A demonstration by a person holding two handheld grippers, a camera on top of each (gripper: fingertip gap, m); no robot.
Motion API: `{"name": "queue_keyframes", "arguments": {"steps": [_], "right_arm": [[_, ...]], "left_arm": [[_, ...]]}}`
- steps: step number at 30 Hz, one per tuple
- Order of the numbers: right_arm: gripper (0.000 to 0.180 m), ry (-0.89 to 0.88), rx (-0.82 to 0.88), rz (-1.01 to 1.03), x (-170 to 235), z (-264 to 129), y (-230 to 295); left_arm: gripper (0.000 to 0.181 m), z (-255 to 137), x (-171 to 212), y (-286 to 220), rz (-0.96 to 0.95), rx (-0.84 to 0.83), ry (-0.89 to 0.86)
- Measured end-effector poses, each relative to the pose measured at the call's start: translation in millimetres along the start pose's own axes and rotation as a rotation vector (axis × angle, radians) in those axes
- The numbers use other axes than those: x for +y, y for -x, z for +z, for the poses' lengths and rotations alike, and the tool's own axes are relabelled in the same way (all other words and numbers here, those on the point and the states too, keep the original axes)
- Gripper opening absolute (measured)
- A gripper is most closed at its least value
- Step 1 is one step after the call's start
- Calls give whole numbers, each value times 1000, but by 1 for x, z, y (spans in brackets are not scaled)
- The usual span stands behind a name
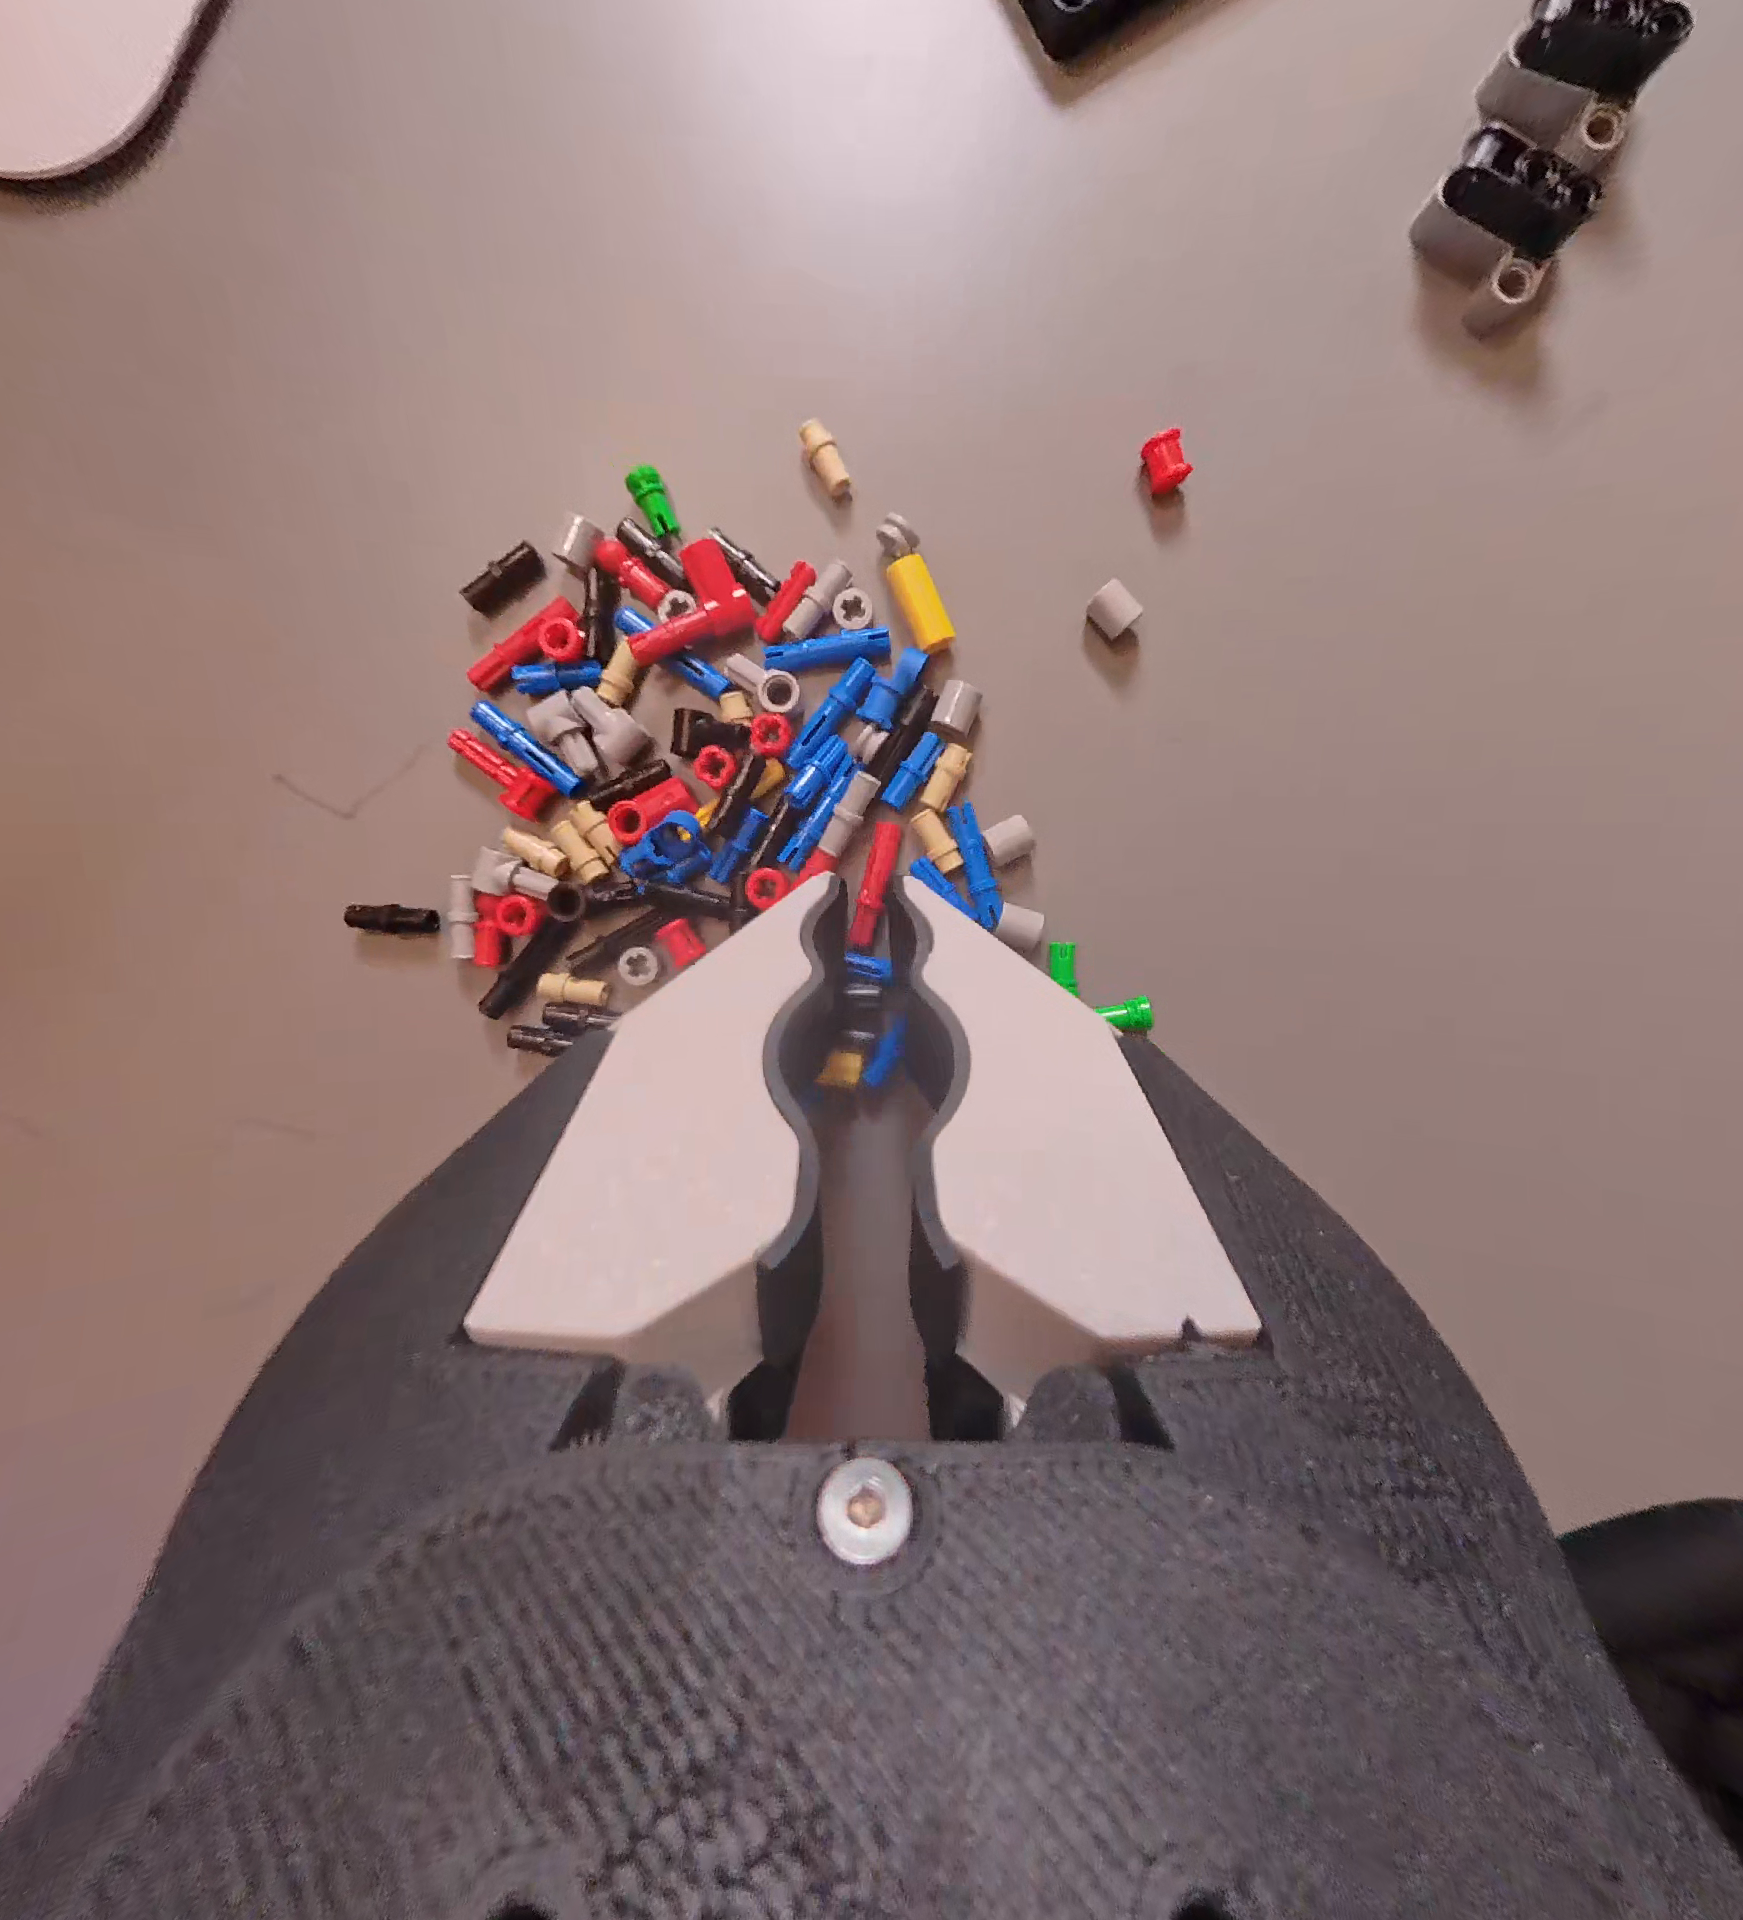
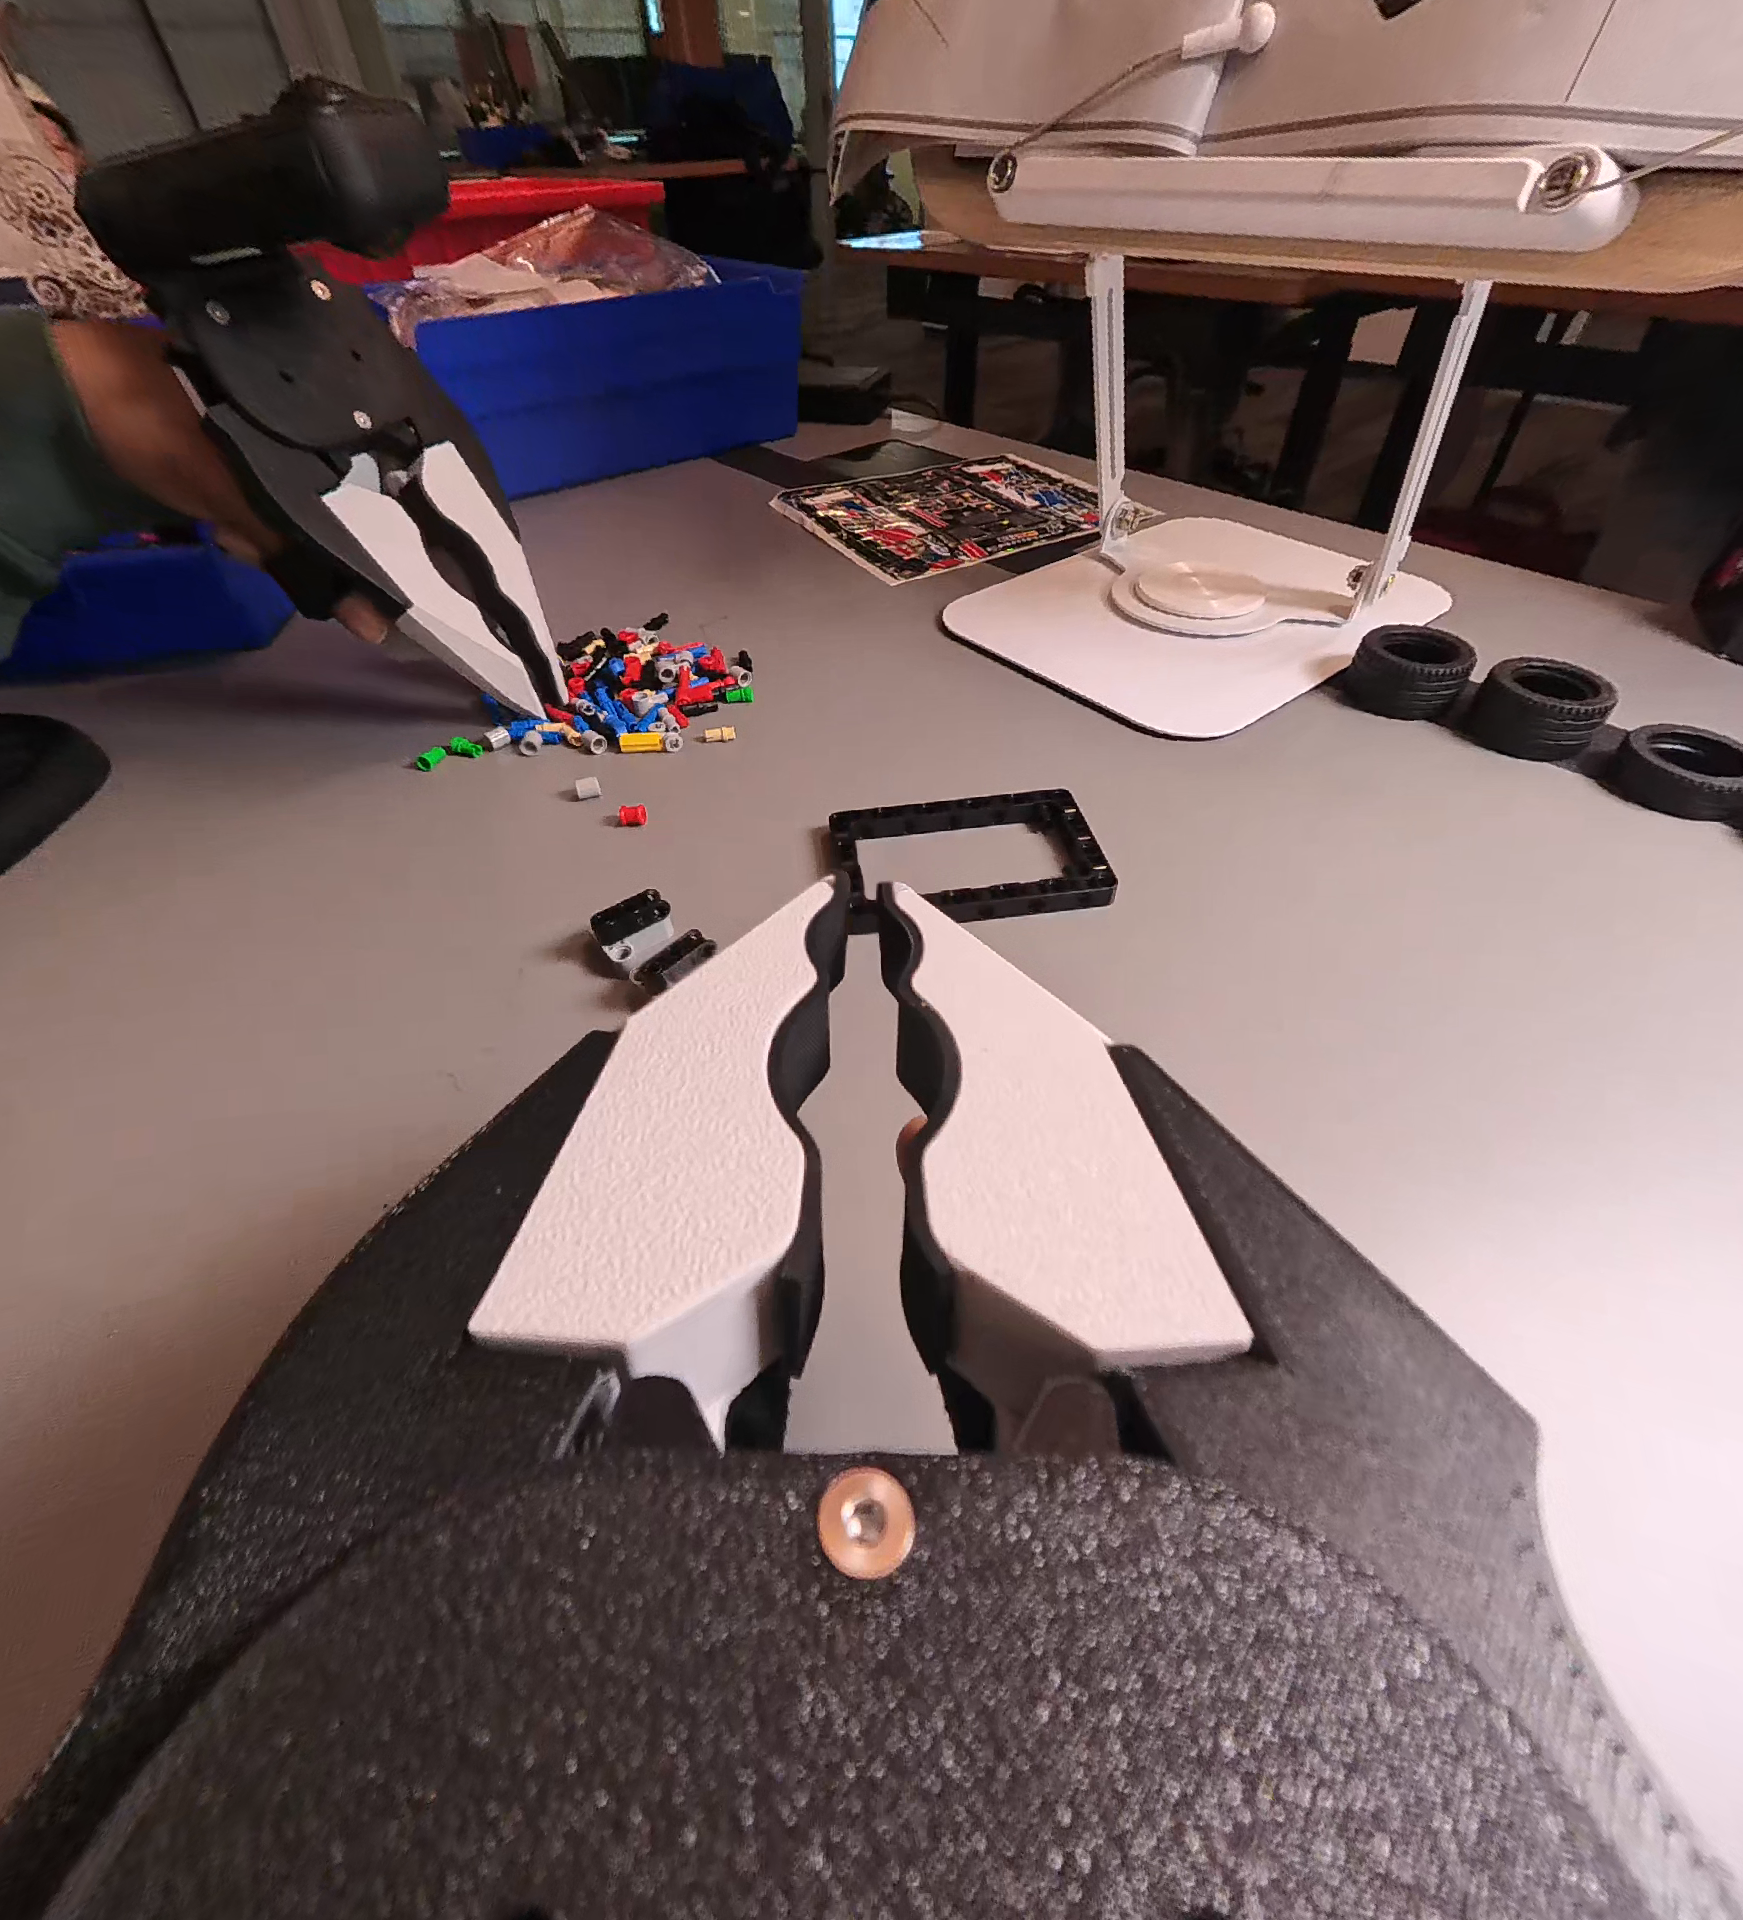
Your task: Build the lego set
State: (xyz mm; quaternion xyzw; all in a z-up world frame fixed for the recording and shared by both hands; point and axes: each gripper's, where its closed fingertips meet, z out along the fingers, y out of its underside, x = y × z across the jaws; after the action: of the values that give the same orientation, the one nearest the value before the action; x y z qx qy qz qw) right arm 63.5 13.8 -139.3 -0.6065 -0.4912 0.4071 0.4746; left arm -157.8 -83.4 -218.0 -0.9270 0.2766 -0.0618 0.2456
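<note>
Left gripper point(image 1: 869, 894): fingers slightly parted, grasping nothing, tips lowered onto the near edge of the pile of small connector pins point(image 1: 721, 758); a red pin point(image 1: 872, 883) lies in the gap between the tips. Right gripper point(image 2: 859, 891): fingers slightly parted, empty, above the grey table point(image 2: 1314, 1091). Black rectangular frame point(image 2: 971, 852) just beyond its tips; small black-and-grey assembly point(image 2: 651, 935) left of them. Four black tyres point(image 2: 1542, 707) far right.

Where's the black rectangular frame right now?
In the right wrist view, the black frame lies flat on the grey table, just beyond the right gripper, with the small black-and-grey assembly to its left.
</note>
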Motion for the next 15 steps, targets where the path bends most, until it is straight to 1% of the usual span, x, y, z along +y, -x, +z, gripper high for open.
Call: {"name": "queue_keyframes", "arguments": {"steps": [1, 9, 15], "right_arm": [[3, 0, 1, 4, 0, 0, -1], [3, 16, -1, -4, 3, 1, -1], [2, -3, 3, -11, -1, -2, -1]], "left_arm": [[6, 0, 0, 1, -5, -3, -5], [4, 1, -1, 3, -13, -2, -21], [4, 2, -3, 6, -17, -15, -28]]}}
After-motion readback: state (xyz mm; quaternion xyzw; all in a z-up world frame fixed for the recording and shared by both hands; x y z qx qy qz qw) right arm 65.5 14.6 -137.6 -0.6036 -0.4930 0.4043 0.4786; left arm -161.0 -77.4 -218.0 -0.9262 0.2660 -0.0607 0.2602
